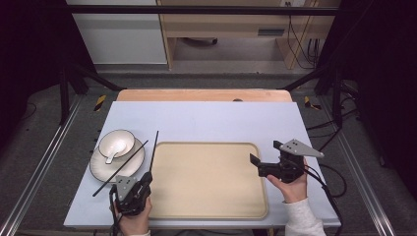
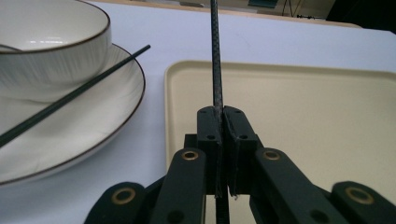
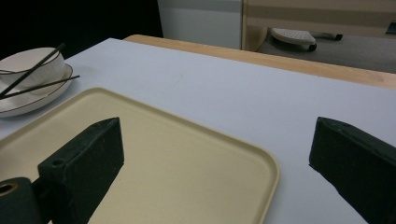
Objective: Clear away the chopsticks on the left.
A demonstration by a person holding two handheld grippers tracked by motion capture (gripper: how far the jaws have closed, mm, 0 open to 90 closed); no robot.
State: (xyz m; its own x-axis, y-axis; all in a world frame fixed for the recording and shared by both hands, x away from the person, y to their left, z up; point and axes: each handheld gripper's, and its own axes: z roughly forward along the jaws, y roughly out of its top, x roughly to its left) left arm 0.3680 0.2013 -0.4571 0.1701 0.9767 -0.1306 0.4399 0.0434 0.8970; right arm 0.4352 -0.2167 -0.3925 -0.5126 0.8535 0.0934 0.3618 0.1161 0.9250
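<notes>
**One chopstick lifted, one left**

At far left, the second chopstick (image 1: 120, 167) lies across the plate (image 1: 100, 169). Your left gripper (image 1: 147, 178) pinches a chopstick (image 1: 154, 151) beside the empty tray (image 1: 209, 206); your right gripper (image 1: 264, 161) gapes, idle

My black left tool (image 2: 219, 154) grips a dark, weave-patterned chopstick (image 2: 215, 56). The tray (image 1: 206, 196) is pale cream; bowl (image 1: 117, 143) and plate (image 1: 101, 169) are white (thin dark rims); the bench (image 1: 206, 120) is pale lilac-blue.
</notes>
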